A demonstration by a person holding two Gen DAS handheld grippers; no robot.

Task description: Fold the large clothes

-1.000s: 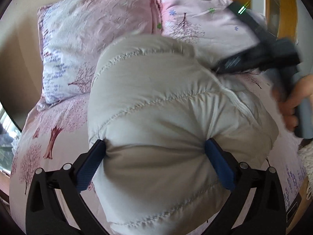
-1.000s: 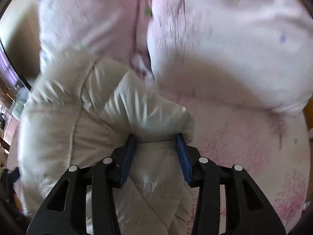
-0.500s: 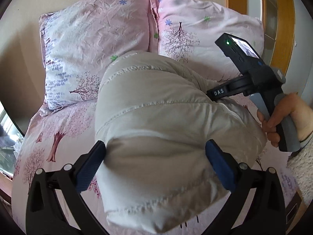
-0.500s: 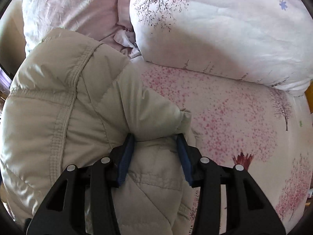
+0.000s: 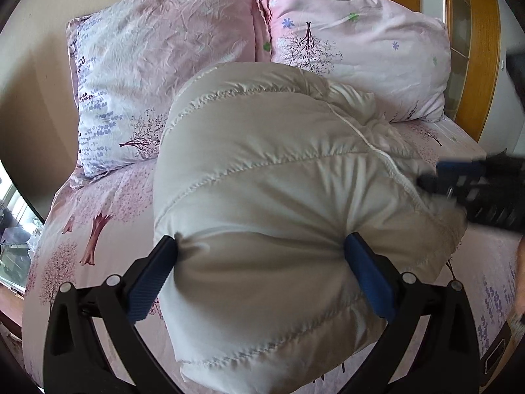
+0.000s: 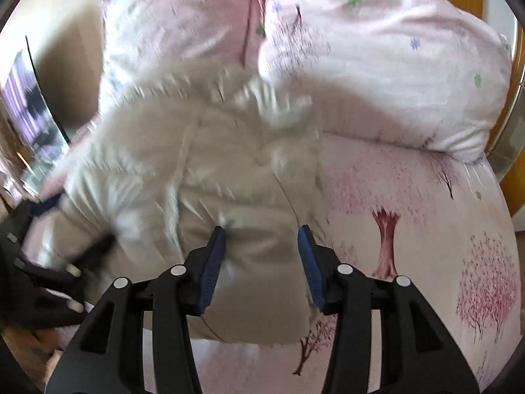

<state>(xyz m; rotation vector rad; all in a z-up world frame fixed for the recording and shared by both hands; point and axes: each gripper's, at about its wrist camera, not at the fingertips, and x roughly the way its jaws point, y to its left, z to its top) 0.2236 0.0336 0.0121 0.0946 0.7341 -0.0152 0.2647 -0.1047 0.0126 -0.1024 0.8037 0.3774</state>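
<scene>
A cream quilted puffer jacket (image 5: pixel 269 164) lies bundled on the pink bed. My left gripper (image 5: pixel 261 246) spans its near end at a wide spread, with both blue pads pressed into the padding. In the right wrist view, which is motion-blurred, the jacket (image 6: pixel 203 170) sits left of centre. My right gripper (image 6: pixel 262 233) has the jacket's near right part between its pads; its jaws are opening, and the fabric still puckers at the left pad. In the left wrist view the right gripper (image 5: pixel 433 175) shows blurred at the jacket's right edge.
Two pink tree-print pillows (image 5: pixel 157 65) (image 5: pixel 354 49) lean against the wall behind the jacket. The matching sheet (image 5: pixel 98 213) shows bare to the left and in the right wrist view (image 6: pixel 410 197) to the right. A wooden frame (image 5: pixel 482 49) stands far right.
The right gripper swung from the jacket's upper right down to its right edge, and its camera view pulled back from the jacket. The left gripper stayed put on the bundle.
</scene>
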